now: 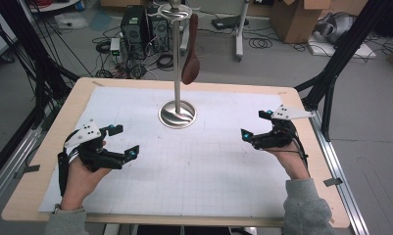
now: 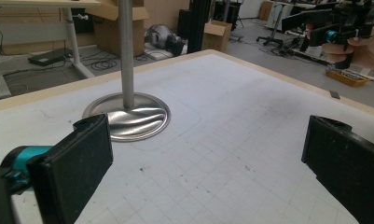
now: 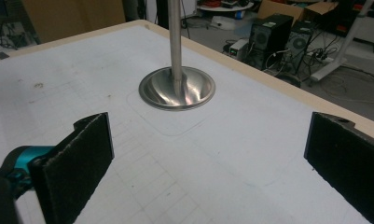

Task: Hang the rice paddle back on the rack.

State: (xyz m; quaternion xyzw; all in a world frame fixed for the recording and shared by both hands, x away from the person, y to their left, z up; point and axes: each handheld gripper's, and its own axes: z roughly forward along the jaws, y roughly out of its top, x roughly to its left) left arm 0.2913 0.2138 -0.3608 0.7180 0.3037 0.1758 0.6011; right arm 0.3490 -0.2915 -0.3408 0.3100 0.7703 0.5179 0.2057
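A metal stand with a round base sits upright near the far middle of a table covered by a white grid mat. A dark brown spoon-shaped utensil hangs from the top of the stand's pole, well above the mat. The left gripper, held in a hand at the near left, has its jaws spread wide and holds nothing. The right gripper, at the right, is likewise wide apart and holds nothing. Both point towards the stand, well apart from it.
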